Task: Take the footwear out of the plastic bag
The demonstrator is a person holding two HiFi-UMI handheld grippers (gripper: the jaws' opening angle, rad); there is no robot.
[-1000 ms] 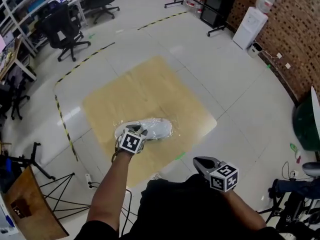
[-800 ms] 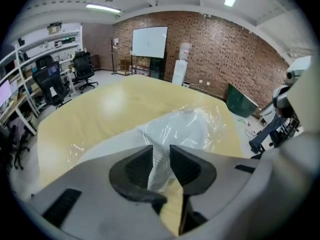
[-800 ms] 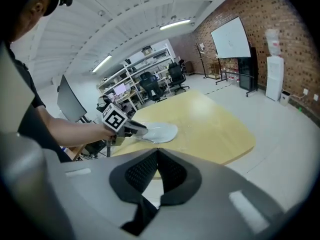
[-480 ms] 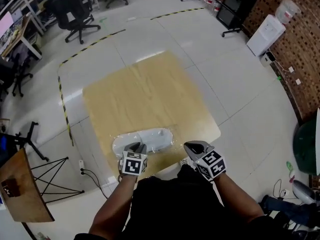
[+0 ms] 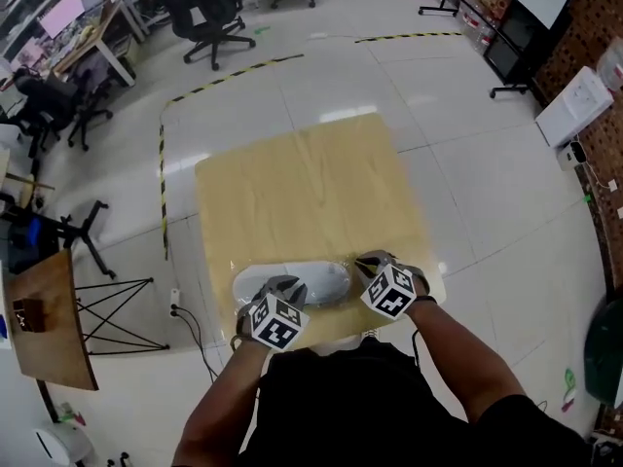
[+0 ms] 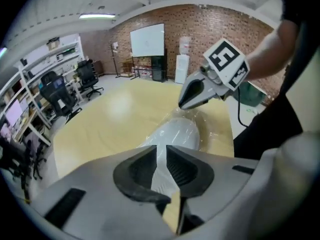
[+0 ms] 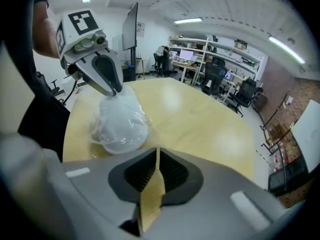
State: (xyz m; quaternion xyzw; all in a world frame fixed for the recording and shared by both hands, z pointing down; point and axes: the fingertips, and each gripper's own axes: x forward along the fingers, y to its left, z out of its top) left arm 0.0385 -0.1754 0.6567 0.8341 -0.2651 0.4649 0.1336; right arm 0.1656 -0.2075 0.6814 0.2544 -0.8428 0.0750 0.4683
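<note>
The white shoe (image 5: 297, 282) lies inside the clear bag (image 6: 216, 128) on the table (image 5: 302, 183), close to the near edge and lengthwise along it, with the film wrinkled and glinting all over it. The left gripper (image 5: 284, 286) sits at the shoe's left end. Its jaws stand a narrow slit apart and are closing. The left gripper view shows white shoe and film through the slit, and the right gripper view shows its tips down on the top of the bag, where the plastic peaks up to meet them; whether film is already pinched cannot be told. The right gripper (image 5: 368, 261) is at the shoe's right end, its tips touching or just above the bag there. Its jaws are nearly together and are opening, and its own view shows only bare table through the thin gap, the shoe lying ahead of it and to the left. The person's forearms reach down to both grippers from the bottom of the head view. Round the table is a pale tiled floor (image 5: 487, 163) marked with striped tape (image 5: 234, 74). Black office chairs (image 5: 209, 13) stand well beyond the table's far side, and a brown board (image 5: 49, 319) lies off to the left.
</note>
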